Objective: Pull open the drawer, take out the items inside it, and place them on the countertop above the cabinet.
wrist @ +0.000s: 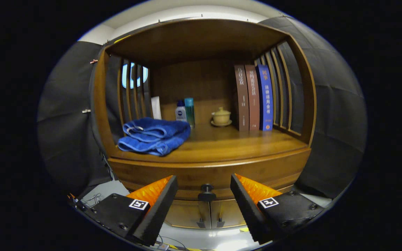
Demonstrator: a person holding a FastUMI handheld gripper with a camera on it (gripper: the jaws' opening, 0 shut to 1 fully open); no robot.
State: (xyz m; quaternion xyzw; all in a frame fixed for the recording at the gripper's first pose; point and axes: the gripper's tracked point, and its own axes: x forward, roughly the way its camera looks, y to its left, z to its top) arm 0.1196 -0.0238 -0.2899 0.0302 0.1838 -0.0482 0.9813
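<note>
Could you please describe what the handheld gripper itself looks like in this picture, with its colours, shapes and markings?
The gripper has two wedge-shaped fingers with black, finely ribbed inner pads and bright orange textured outer faces. Each finger sits on a black block fastened with dark screws and bears a small square black-and-white marker. Thin cables trail beside the left block.

Tongs [203,195] agape; drawer knob [206,191] between, path unobstructed.

Hand-held gripper [203,195] fingers spread either side of closed drawer's knob [206,191].
</note>
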